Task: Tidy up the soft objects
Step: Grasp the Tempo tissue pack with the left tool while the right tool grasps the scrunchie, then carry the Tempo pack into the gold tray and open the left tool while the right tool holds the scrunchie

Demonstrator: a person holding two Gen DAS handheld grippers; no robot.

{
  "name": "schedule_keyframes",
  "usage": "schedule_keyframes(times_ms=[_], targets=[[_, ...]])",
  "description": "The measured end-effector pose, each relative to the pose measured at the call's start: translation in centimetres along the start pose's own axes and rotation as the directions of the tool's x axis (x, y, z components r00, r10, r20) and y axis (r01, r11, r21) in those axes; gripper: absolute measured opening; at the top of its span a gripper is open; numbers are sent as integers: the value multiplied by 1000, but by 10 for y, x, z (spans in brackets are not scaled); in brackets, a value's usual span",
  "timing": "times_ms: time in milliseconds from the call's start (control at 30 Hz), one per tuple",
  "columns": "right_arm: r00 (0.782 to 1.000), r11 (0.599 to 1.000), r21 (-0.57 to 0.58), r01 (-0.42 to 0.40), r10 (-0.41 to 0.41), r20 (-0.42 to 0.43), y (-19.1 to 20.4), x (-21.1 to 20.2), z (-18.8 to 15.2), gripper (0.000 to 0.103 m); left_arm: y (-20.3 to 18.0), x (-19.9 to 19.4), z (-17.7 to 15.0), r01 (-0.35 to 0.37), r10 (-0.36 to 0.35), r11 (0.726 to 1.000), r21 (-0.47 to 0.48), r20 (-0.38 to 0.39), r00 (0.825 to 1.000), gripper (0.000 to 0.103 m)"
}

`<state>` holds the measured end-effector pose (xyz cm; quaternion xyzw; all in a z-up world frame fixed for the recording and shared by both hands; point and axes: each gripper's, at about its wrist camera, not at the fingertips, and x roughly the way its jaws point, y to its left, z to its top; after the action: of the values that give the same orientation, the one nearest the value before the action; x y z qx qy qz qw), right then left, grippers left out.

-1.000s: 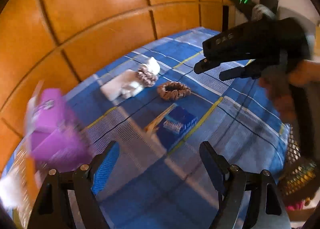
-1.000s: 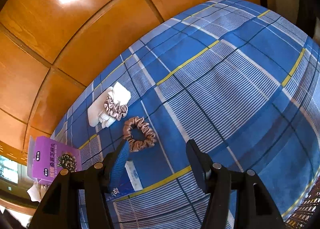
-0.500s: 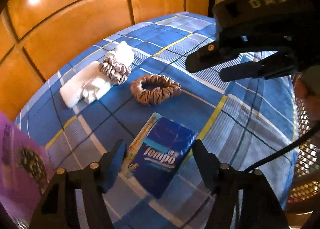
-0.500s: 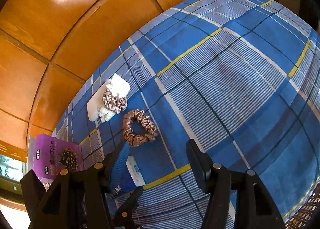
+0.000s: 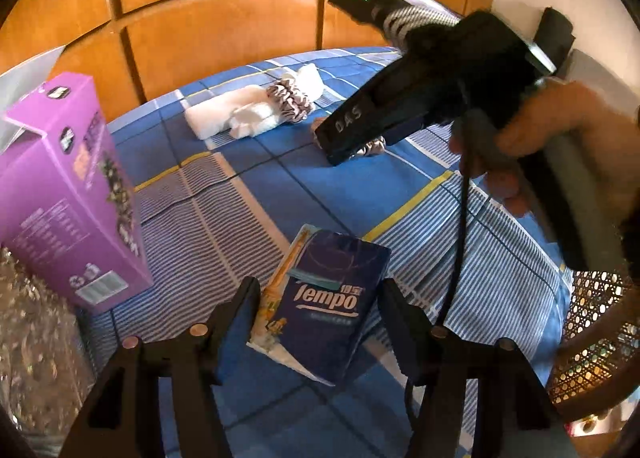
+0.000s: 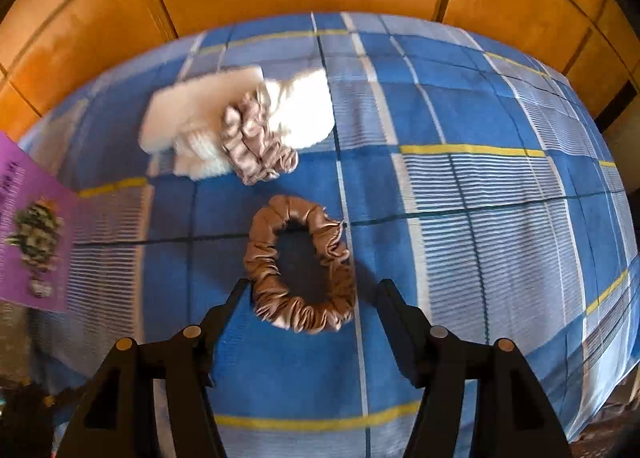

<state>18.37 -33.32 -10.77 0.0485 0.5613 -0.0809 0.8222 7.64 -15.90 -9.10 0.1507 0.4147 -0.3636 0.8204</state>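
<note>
Currently, left gripper (image 5: 316, 322) closes around one tissue pack (image 5: 334, 298), pads apart from it; right gripper (image 6: 312, 318) opens over one brown scrunchie (image 6: 300, 262). Purple box (image 5: 68, 193) stands left.

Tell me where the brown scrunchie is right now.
In the right wrist view, the brown scrunchie lies flat on the blue plaid sheet, just ahead of the right gripper, below the white cloth.

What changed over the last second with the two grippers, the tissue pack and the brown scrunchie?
The left gripper dropped over the tissue pack, its jaws closing around it but not yet gripping. The right gripper swung over the brown scrunchie, its jaws opening, nothing held. The pack, both scrunchies, white cloths and purple box stayed put.
</note>
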Motion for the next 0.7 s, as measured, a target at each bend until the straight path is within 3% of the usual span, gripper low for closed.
schedule_keyframes(times_ms=[67, 200, 367, 533, 700], targets=[[1000, 1000, -7, 2, -2, 26, -1, -2, -1, 24, 3, -1, 3, 10, -10, 1000, -17, -5, 1000, 60], [1000, 1000, 10, 0, 0, 21, -8, -4, -5, 21, 9, -9, 17, 39, -38, 997, -67, 17, 999, 59], [998, 996, 70, -61, 61, 0, -20, -3, -5, 21, 5, -35, 48, 47, -41, 997, -55, 91, 995, 59], [999, 997, 54, -54, 54, 2, -18, -4, -7, 22, 11, -57, 98, 48, -40, 997, -53, 147, 988, 59], [999, 1000, 5, -27, 27, 17, -11, -3, -7, 23, 53, -71, 152, 17, 12, 989, -150, 191, 981, 59]])
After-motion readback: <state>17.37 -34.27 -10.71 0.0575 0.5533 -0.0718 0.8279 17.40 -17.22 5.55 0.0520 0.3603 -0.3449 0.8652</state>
